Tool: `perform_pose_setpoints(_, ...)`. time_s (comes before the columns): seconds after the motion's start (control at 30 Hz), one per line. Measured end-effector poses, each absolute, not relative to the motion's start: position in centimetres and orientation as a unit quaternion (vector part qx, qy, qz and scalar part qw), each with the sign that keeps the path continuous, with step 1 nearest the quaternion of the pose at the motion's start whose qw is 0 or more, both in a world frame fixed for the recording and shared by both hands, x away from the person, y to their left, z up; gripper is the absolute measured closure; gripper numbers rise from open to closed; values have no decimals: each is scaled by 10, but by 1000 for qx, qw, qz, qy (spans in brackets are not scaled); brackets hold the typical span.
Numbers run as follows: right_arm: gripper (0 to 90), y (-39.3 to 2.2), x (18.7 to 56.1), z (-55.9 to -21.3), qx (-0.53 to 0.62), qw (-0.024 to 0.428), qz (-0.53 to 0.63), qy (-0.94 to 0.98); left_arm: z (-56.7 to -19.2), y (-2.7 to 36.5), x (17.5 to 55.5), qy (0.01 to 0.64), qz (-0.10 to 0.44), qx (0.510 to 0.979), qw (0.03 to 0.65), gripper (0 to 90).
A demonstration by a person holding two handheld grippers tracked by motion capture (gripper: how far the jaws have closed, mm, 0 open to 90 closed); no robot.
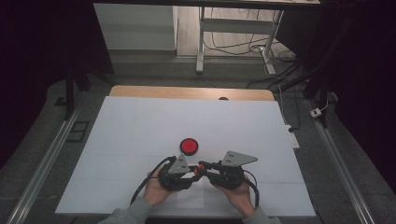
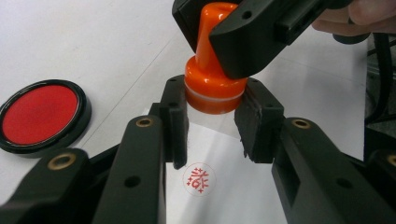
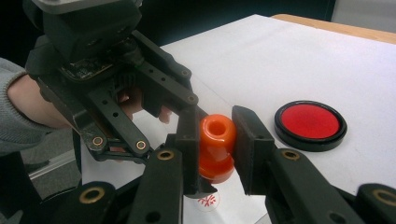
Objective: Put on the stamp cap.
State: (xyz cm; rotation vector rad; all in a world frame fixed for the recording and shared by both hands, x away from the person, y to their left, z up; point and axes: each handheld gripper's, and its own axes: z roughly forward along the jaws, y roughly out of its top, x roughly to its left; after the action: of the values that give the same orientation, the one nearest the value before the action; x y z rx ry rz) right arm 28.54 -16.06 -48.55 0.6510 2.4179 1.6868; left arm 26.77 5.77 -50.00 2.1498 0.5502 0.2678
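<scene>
Left gripper view: the orange stamp [image 2: 212,79] is pinched by both the left claw [image 2: 212,123] and right claw [image 2: 219,42] above the red imprint [image 2: 199,179], so capping or release is judged next.

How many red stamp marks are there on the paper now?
1. The one red stamp mark is on the white paper below the orange stamp, between the left gripper's jaws. Others may be hidden under the grippers.

Orange stamp [image 2: 212,79] hanging upright, handle up, just above white paper slip [image 2: 224,186]; red round imprint [image 2: 199,178] showing on slip.
</scene>
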Motion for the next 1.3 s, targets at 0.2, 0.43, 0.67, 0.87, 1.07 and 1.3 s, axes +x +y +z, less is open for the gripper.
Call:
perform_pose_setpoints(0.2, 728, -161, 285, -485, 217, 60, 559, 798, -500, 58, 267, 220, 112, 864, 438, 652)
perform_pose_setpoints(0.43, 729, -161, 285, -486, 217, 60, 558, 799, -500, 58, 267, 221, 110, 864, 438, 653)
perform_pose_setpoints(0.67, 729, -160, 285, -487, 219, 60, 557, 799, -500, 57, 266, 221, 112, 867, 433, 653)
perform_pose_setpoints(0.87, 730, -160, 285, -487, 219, 59, 559, 798, -499, 57, 266, 221, 113, 866, 433, 653)
perform_pose_setpoints(1.07, 730, -161, 284, -486, 217, 58, 561, 797, -498, 56, 264, 221, 119, 866, 434, 654)
perform_pose_setpoints(1.3, 731, -161, 284, -486, 216, 55, 563, 796, -496, 57, 263, 220, 116, 867, 431, 654)
